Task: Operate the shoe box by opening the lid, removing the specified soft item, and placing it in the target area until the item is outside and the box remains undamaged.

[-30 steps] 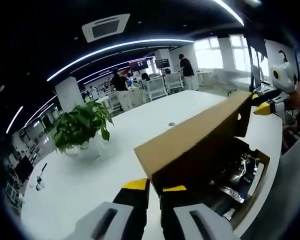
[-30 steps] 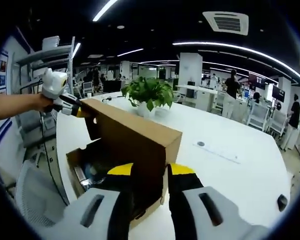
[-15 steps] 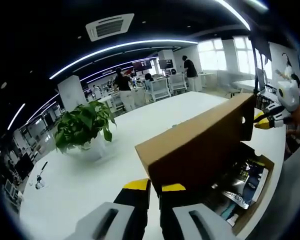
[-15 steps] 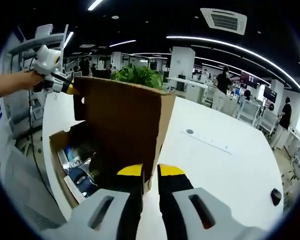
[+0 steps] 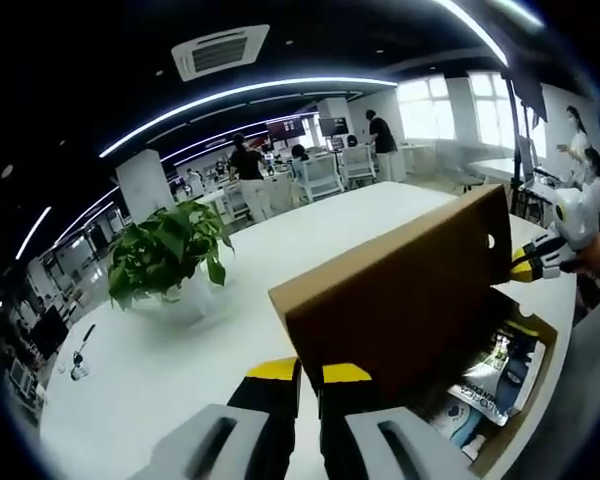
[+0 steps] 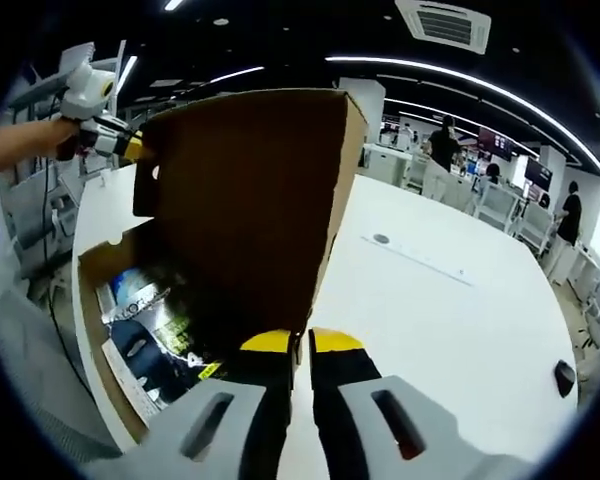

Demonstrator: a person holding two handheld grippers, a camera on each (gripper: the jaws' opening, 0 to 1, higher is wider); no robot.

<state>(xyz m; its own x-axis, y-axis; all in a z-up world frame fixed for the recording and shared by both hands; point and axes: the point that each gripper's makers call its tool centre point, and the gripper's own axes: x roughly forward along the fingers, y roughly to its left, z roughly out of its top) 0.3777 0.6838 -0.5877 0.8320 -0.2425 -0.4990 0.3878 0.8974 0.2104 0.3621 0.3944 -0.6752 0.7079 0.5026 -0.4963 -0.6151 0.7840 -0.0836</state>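
Left gripper view: white table, open-plan office.

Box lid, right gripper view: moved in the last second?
Yes. The lid has swung up: its top edge now stands well above the box base and hides the plant that showed beyond it, with both tongs clamped on its corners.

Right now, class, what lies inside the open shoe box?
Inside the box lie glossy printed packets. The raised lid shades and covers the rest, so the soft item cannot be identified.
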